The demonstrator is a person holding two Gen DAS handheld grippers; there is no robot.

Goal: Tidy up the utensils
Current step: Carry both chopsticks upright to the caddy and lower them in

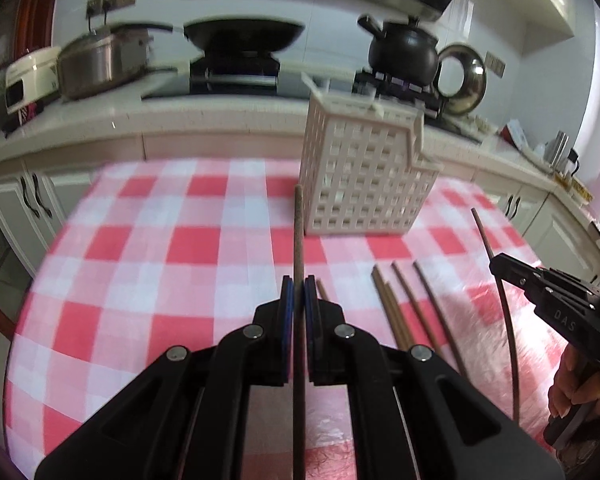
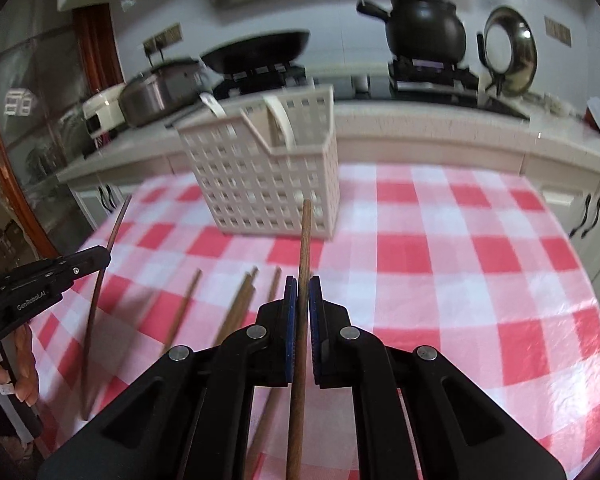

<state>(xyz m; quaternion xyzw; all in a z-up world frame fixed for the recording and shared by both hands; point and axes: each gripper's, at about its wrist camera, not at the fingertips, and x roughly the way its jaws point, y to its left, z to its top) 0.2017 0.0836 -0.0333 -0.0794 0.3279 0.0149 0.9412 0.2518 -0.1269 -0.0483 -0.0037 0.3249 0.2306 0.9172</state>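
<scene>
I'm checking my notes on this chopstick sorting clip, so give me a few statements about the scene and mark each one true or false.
1. Each gripper is shut on one chopstick. True: left gripper, right gripper.
2. The white utensil basket lies on its side. False: it stands upright.
3. Several chopsticks lie on the checked tablecloth. True.
4. The basket is empty. False: white handles stick out of it.
5. The tablecloth is blue. False: red and white.
</scene>
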